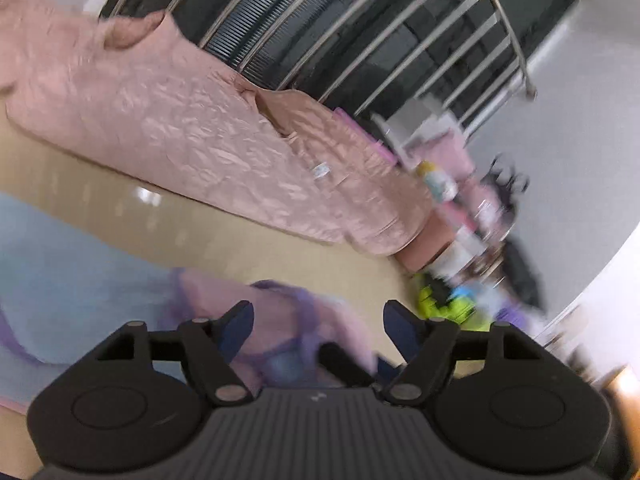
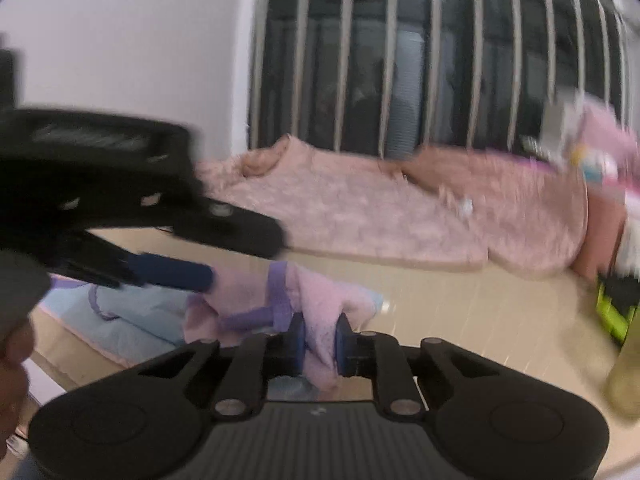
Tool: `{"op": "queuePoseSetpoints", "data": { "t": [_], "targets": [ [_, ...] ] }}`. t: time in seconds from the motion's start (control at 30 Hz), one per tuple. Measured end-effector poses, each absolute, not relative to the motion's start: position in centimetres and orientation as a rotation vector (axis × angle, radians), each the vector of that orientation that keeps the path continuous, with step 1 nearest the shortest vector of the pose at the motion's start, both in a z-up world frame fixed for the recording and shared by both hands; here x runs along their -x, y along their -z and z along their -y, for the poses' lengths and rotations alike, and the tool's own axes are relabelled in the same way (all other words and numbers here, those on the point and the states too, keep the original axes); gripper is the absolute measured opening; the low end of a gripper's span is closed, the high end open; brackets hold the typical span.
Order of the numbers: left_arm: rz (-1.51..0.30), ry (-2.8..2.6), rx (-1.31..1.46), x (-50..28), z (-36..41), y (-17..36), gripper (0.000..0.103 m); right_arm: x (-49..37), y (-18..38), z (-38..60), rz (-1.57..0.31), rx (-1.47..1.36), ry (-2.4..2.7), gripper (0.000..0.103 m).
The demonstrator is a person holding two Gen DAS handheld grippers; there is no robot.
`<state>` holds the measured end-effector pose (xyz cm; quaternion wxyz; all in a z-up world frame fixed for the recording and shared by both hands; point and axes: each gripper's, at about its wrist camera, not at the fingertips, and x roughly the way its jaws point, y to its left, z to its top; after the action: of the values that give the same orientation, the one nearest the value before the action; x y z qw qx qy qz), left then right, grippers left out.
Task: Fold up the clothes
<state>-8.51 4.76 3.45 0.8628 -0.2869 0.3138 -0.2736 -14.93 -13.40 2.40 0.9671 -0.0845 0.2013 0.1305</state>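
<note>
A small pink garment with purple trim [image 2: 316, 300] hangs bunched between the two grippers, above a light blue mat [image 2: 132, 312]. My right gripper [image 2: 320, 340] is shut on a fold of the garment. My left gripper [image 1: 318, 320] is open, its blue pads wide apart, with the pink and purple cloth [image 1: 280, 320] blurred just beyond and between them. In the right wrist view the left gripper [image 2: 192, 260] reaches in from the left, its blue finger touching the garment's edge. Both views are motion-blurred.
A pink quilted mattress [image 1: 192, 128] lies along a dark barred window [image 1: 360, 32]. Beige floor [image 2: 460, 312] surrounds the mat [image 1: 60, 264]. Toys and a green object [image 1: 444, 304] are piled at the right by the white wall.
</note>
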Motion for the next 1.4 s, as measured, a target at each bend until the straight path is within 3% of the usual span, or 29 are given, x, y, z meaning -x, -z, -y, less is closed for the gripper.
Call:
{"op": "queuePoseSetpoints", "data": {
  "t": [0.3,0.53,0.63,0.7,0.77,0.83,0.87,0.9,0.97,1.07,1.27,1.4],
  "targets": [
    [-0.699,0.573,0.685,8.1,-9.5,-3.9,0.078,17.5,-2.6,4.3,-0.284,0.554,-0.302,0.014],
    [-0.767,0.407,0.545,7.4,-13.0,-3.7,0.078,16.8,-1.4,-2.6,-0.292,0.59,-0.427,0.015],
    [-0.833,0.4,0.465,6.0,-13.6,-3.4,0.077,16.4,-0.6,-3.6,-0.319,0.578,-0.488,0.026],
    [-0.863,0.454,0.472,5.1,-13.8,-2.8,0.078,16.7,-0.5,-3.4,-0.327,0.549,-0.537,0.046],
    [-0.881,0.475,0.454,4.3,-13.3,-2.5,0.078,17.4,-0.6,-2.9,-0.322,0.52,-0.564,0.059],
    [-0.888,0.471,0.42,3.8,-12.3,-2.3,0.077,18.3,-0.8,-2.3,-0.304,0.503,-0.566,0.059],
    [-0.875,0.467,0.398,3.8,-11.8,-2.5,0.067,19.0,-0.9,-1.7,-0.286,0.5,-0.561,0.059],
    [-0.862,0.462,0.386,3.7,-11.4,-2.7,0.044,19.7,-1.2,-1.0,-0.266,0.5,-0.555,0.059],
    [-0.834,0.457,0.431,3.8,-11.8,-2.8,0.025,21.0,-1.7,0.7,-0.228,0.488,-0.546,0.059],
    [-0.796,0.413,0.502,3.8,-13.0,-2.7,0.015,22.0,-2.7,3.8,-0.208,0.425,-0.524,0.059],
    [-0.782,0.325,0.466,4.5,-14.2,-2.1,0.023,16.6,-3.4,7.0,-0.343,0.21,-0.49,0.057],
    [-0.767,0.288,0.425,5.7,-14.0,-2.9,0.043,13.5,-1.8,6.5,-0.48,0.217,-0.555,0.053]
  ]
}}
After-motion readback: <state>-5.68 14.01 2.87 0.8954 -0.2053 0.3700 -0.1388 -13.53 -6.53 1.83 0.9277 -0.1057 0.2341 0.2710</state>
